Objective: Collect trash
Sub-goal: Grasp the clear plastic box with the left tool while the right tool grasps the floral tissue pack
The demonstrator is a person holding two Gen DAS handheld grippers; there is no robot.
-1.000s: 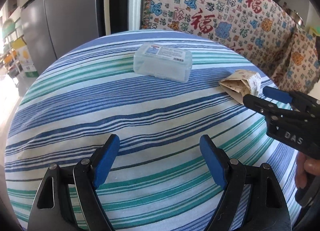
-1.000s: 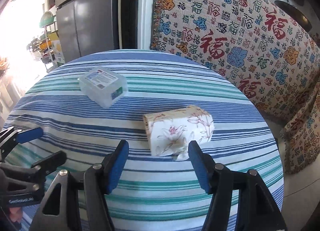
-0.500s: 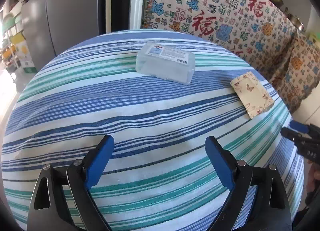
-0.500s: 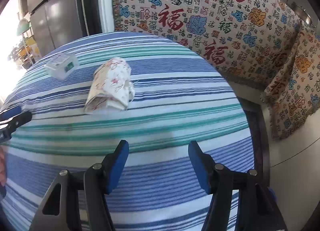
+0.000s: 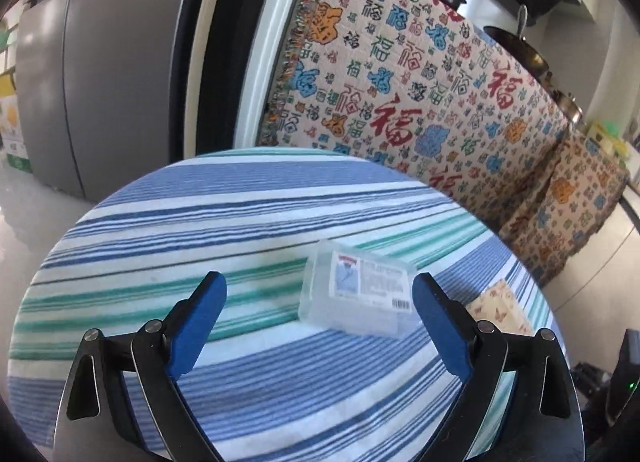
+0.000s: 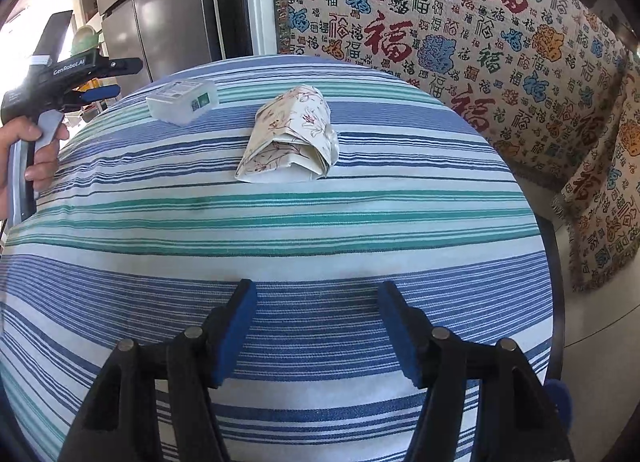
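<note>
Desk [image 6: 320, 222] under striped cloth is carrying a clear box [image 5: 357, 293] and a crumpled paper cup [image 6: 291, 134], lying near each other at the far side. Left hand-held gripper [image 5: 320, 326] is opening wide, its right pad just beside the box, nothing pressed. Right hand-held gripper [image 6: 314, 326] is hovering part-open and empty, well short of the cup

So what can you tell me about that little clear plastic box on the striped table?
The clear plastic box is a small, frosted, see-through rectangular case with rounded corners and a printed white label with a barcode on its lid. It looks closed and lies flat on the striped tablecloth, apart from the flowered paper packet. The left claw is opening around it from the near side; its blue pads do not touch it.
</note>
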